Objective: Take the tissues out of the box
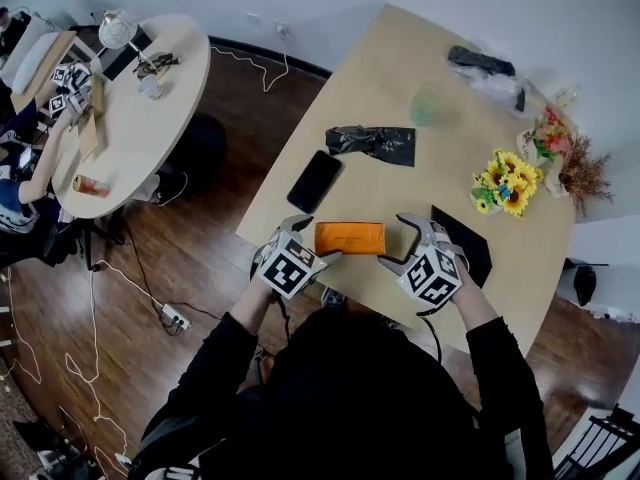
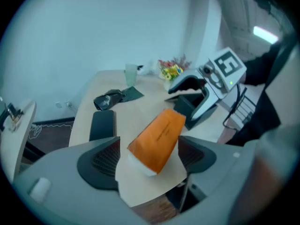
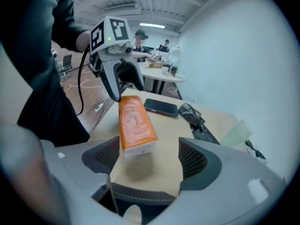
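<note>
Tissue box (image 1: 349,238), orange, lies flat on the table (image 1: 400,98), long axis running gripper to gripper. Left gripper (image 1: 312,240) is at the box's left end, right gripper (image 1: 395,240) at its right end, equally near. Both sets of jaws are apart, straddling the ends, pads not pressing.

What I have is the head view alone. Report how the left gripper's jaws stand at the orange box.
Observer: In the left gripper view the left gripper has its jaws wide apart. One end of the orange box lies between them, ungripped.
Operator: Now the right one.
Observer: The right gripper is open as well. The box's other end sits between its pads, with a clear gap on one side.
Operator: Describe that end.
Observer: Its end face is white and flat, and no tissue sticks out of it.
</note>
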The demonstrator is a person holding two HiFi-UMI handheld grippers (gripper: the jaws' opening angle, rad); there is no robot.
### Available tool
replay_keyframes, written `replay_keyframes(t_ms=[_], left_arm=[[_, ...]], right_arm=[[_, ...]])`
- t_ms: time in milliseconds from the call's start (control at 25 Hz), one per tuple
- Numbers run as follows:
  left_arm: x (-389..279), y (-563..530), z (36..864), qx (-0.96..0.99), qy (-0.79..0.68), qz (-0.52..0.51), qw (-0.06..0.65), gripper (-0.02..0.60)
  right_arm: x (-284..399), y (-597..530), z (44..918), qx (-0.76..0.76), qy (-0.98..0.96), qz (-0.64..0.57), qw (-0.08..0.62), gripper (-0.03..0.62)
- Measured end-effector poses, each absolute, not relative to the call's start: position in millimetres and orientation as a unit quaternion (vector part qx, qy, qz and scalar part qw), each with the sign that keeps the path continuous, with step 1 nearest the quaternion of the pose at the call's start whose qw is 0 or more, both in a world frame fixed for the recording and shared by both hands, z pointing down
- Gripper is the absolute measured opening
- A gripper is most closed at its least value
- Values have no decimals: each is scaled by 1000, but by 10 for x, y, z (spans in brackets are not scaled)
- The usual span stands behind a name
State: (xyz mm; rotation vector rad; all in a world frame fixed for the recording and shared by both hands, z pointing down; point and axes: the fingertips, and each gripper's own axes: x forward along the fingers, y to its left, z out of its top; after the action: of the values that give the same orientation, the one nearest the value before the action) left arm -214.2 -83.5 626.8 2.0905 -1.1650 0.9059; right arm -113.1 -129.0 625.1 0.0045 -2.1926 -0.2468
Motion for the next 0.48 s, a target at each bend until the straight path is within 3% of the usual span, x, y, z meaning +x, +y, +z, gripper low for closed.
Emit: replay_keyframes(t_ms=[240,480], left_arm=[[-1801,-1029,5547,811,-477,226,255,361],[-1229,-1270,4999,825,-508,142,203,284]], right_arm=[[-629,-1541,5537,122,-929,-27,349,288],[-116,-1545,4951,203,-951,44,227,240]])
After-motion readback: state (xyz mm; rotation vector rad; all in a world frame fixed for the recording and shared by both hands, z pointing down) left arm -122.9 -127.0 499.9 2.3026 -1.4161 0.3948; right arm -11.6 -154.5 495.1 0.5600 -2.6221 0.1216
